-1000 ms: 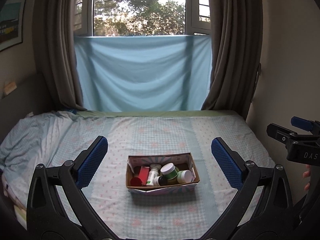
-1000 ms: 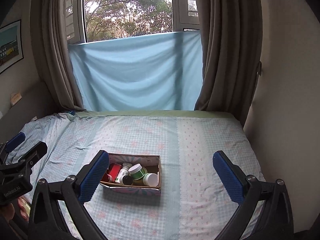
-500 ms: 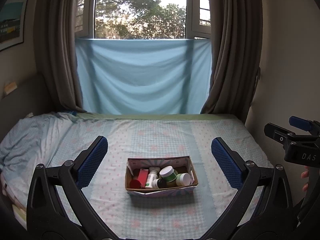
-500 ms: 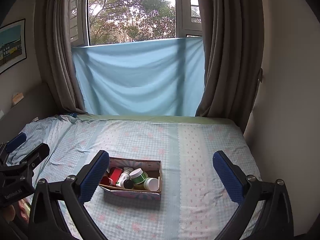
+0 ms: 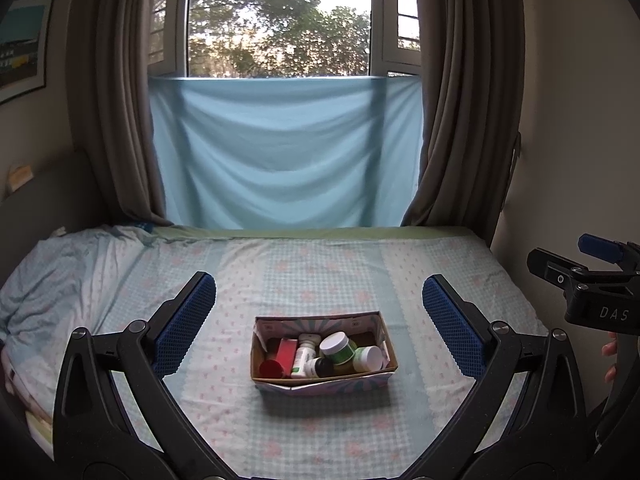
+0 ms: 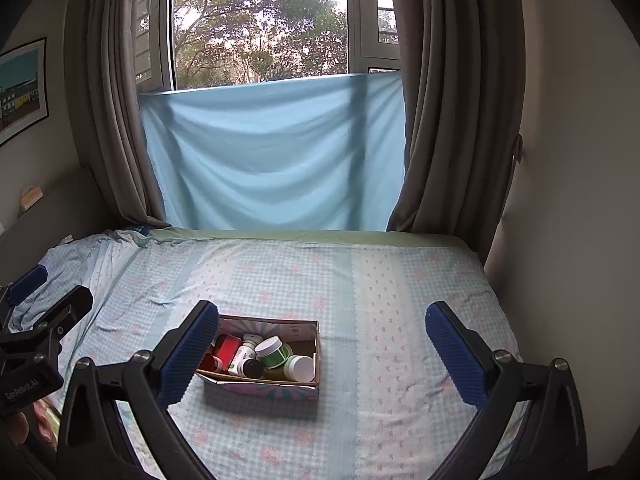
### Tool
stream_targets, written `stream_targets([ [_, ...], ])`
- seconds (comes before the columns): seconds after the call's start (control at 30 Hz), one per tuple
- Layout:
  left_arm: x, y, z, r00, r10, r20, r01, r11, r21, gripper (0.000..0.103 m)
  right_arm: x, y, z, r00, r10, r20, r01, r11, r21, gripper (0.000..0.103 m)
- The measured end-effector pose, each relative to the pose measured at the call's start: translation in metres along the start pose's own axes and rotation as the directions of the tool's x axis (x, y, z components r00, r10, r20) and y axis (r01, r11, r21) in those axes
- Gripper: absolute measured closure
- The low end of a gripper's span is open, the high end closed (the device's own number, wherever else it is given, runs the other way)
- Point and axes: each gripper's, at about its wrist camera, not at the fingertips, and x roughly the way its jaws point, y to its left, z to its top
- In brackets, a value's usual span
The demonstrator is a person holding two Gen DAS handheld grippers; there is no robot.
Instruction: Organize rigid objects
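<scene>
A cardboard box [image 5: 320, 380] [image 6: 260, 390] sits on the bed, holding several jars and bottles: a green jar with a white lid [image 5: 336, 346] [image 6: 272, 350], a red box [image 5: 286, 354] [image 6: 226, 348], a white bottle [image 5: 304, 354] [image 6: 244, 354] and a white-capped jar [image 5: 368, 358] [image 6: 298, 368]. My left gripper [image 5: 320, 322] is open and empty, held back from the box, which lies between its pads. My right gripper [image 6: 322, 346] is open and empty, with the box by its left pad [image 6: 188, 354].
The bed [image 5: 320, 272] [image 6: 400, 280] has a pale checked sheet, rumpled at the left [image 5: 60, 280]. A blue cloth [image 5: 284, 152] and brown curtains [image 5: 460, 100] hang at the window beyond. A wall [image 6: 560, 240] bounds the right side.
Both grippers have drawn back and tilted up slightly, so the box sits lower and smaller in both views. Nothing was taken hold of or let go.
</scene>
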Motion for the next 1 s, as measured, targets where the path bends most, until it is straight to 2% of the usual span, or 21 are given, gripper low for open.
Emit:
stream_targets([
  [0.5,0.004,0.0,0.001,1.0,0.007,0.025,-0.007,1.0,-0.004,0.0,0.004,0.001,0.001,1.0,-0.022,-0.001,0.022,1.0,0.01,0.0],
  [0.67,0.006,0.002,0.001,0.998,0.046,0.03,-0.045,0.999,-0.025,0.0,0.005,0.002,0.002,1.0,-0.031,0.002,0.031,0.999,0.007,0.0],
  [0.77,0.005,0.0,0.001,0.995,0.092,0.039,-0.092,0.996,-0.024,0.0,0.006,0.001,0.002,0.999,-0.039,0.002,0.039,0.999,0.01,0.0],
  [1.0,0.007,-0.004,0.002,0.997,0.055,0.049,-0.055,0.998,-0.011,0.0,0.01,0.001,0.004,0.999,-0.04,-0.005,0.04,0.999,0.014,0.0],
])
